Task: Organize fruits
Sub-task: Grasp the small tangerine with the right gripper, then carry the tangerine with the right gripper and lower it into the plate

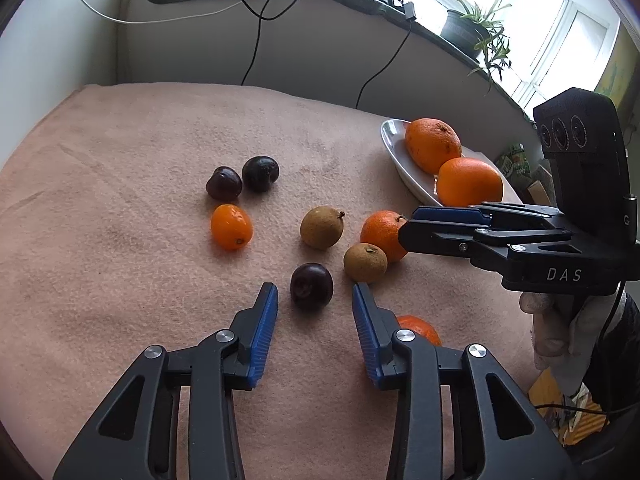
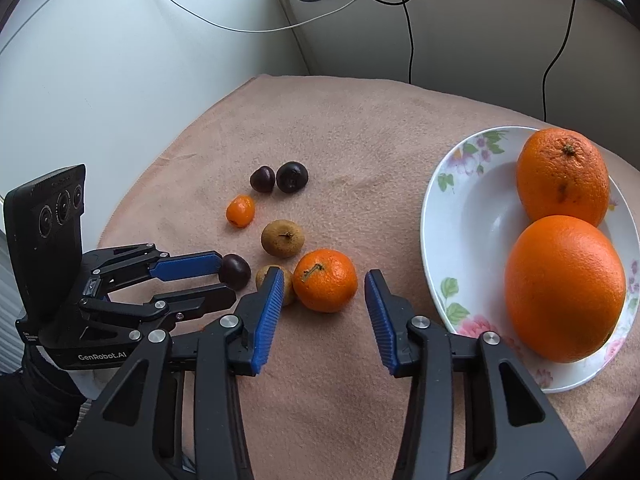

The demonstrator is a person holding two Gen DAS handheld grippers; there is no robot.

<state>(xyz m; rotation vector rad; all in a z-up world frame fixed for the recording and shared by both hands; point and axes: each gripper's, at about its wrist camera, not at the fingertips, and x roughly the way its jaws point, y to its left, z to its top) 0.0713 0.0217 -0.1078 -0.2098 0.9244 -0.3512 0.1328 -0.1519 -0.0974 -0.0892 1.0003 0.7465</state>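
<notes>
Fruit lies loose on the cloth-covered worktop [image 1: 120, 140] as left gripper [image 1: 315, 300] brackets a dark plum [image 1: 311, 286] and right gripper [image 2: 325, 288] a mandarin [image 2: 325, 280] — both open-fingered, empty — either fruit likely rolling if nudged off-centre.

We read "DAS" in white capitals on the black body of the right gripper [image 1: 404, 226]. We read "GenRobot.AI" in white on the black body of the left gripper [image 2: 224, 278].

Two oranges [image 2: 564, 288] lie in the plate [image 2: 452, 216], right of small fruits [image 2: 282, 238] scattered on the cloth [image 2: 360, 140].
</notes>
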